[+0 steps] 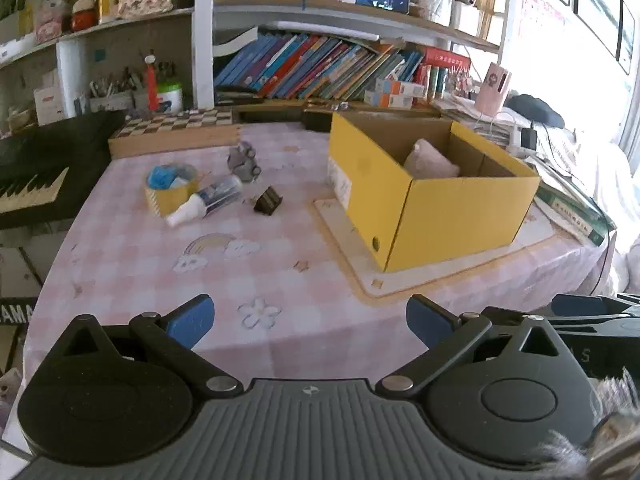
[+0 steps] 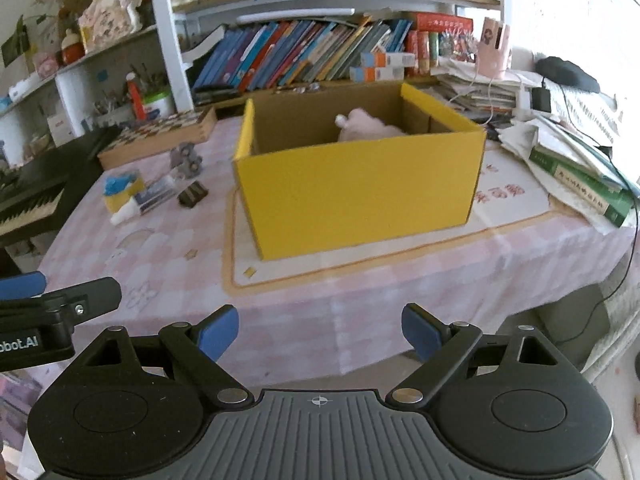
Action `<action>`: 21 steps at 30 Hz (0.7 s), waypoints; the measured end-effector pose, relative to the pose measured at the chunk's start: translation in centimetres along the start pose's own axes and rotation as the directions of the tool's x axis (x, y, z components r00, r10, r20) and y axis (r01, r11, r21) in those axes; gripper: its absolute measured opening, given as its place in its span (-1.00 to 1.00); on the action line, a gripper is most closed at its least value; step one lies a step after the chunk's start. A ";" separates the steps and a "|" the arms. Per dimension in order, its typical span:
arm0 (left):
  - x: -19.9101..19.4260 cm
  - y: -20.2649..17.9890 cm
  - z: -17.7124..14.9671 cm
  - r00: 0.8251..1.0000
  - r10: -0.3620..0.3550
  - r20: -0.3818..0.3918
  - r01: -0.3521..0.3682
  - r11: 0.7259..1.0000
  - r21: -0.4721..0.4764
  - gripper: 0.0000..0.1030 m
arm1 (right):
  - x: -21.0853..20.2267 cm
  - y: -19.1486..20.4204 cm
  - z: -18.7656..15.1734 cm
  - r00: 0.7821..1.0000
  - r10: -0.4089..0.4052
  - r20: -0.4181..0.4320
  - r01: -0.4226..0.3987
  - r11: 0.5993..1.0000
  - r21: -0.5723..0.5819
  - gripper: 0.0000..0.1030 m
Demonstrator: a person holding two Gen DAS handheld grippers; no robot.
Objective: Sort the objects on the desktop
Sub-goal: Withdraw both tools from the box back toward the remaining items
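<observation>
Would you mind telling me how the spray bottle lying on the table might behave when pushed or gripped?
The spray bottle lies on its side and looks cylindrical, so it would probably roll if pushed. Its clear body looks smooth, perhaps slippery. It leans against the yellow tape roll, which may block rolling that way.

You are facing a table [image 1: 132, 280] wearing a pink checked cloth, with crowded white bookshelves [image 1: 320, 12] standing behind it, a piano keyboard [image 1: 28, 188] sitting at its left, and daylight pouring through the right-hand window [image 1: 600, 4].
</observation>
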State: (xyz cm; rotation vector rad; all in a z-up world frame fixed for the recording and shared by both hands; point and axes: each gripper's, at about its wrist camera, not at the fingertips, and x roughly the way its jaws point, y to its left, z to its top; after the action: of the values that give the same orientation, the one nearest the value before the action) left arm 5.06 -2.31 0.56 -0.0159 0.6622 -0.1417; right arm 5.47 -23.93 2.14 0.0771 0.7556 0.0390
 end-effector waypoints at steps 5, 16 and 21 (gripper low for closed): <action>-0.7 1.5 -0.9 1.000 -0.003 -0.017 0.003 1.000 -0.001 1.00 | -0.3 2.0 -0.9 1.000 0.006 -0.012 -0.007 1.000 -0.013 0.77; -2.3 6.2 -2.2 0.998 0.053 -0.022 -0.054 0.997 -0.050 1.00 | -0.3 6.9 -1.5 0.997 0.067 -0.024 -0.069 0.995 -0.079 0.77; -3.2 8.6 -2.5 0.995 0.100 -0.010 -0.100 0.991 -0.088 1.00 | 0.0 9.7 -1.3 0.993 0.116 -0.029 -0.119 0.984 -0.130 0.77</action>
State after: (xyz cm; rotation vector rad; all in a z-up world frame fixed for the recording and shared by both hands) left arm 2.16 6.75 0.02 -0.0675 0.6729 -0.0157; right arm 4.46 -14.23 2.01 -0.0043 0.7674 0.2026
